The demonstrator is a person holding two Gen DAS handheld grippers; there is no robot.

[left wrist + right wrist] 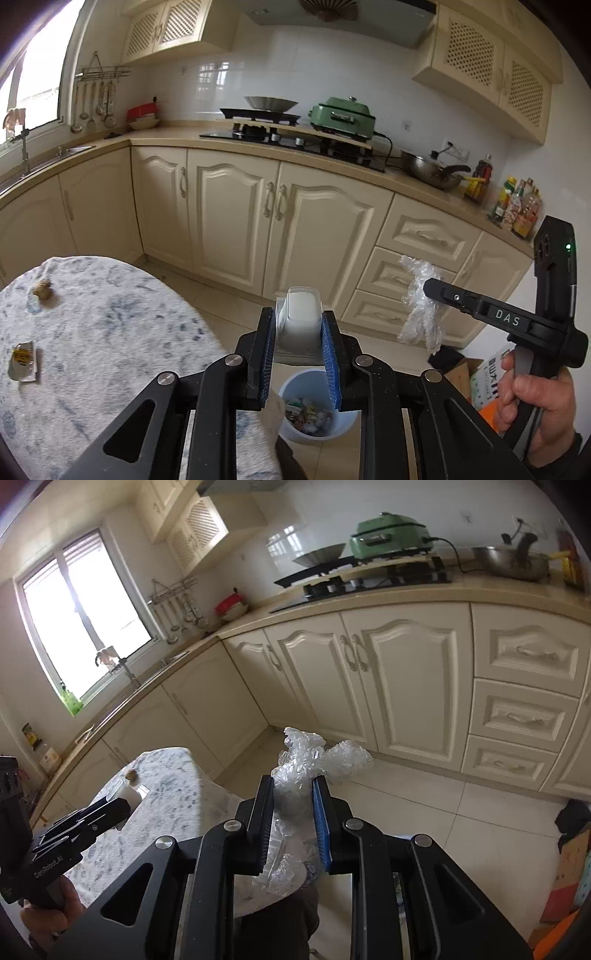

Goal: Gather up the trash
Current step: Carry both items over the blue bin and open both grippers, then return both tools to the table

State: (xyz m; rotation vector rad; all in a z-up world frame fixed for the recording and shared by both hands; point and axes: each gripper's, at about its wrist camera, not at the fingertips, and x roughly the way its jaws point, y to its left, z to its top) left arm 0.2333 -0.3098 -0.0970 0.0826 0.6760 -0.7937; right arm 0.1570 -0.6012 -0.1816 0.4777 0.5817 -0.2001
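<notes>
My left gripper (298,325) is shut on a clear plastic container (300,317) and holds it in the air above a light blue trash bin (341,421) that has several scraps inside. My right gripper (293,794) is shut on a crumpled clear plastic wrap (314,757); it also shows at the right of the left wrist view (421,306), level with the container. On the round table (110,332) lie a torn wrapper (24,360) and a small brown scrap (42,288). The left gripper shows at the lower left of the right wrist view (110,808).
Cream kitchen cabinets (258,206) run behind, with a stove (295,138), a green cooker (341,114) and a wok (432,170) on the counter. Cardboard boxes (480,376) sit on the floor to the right of the bin.
</notes>
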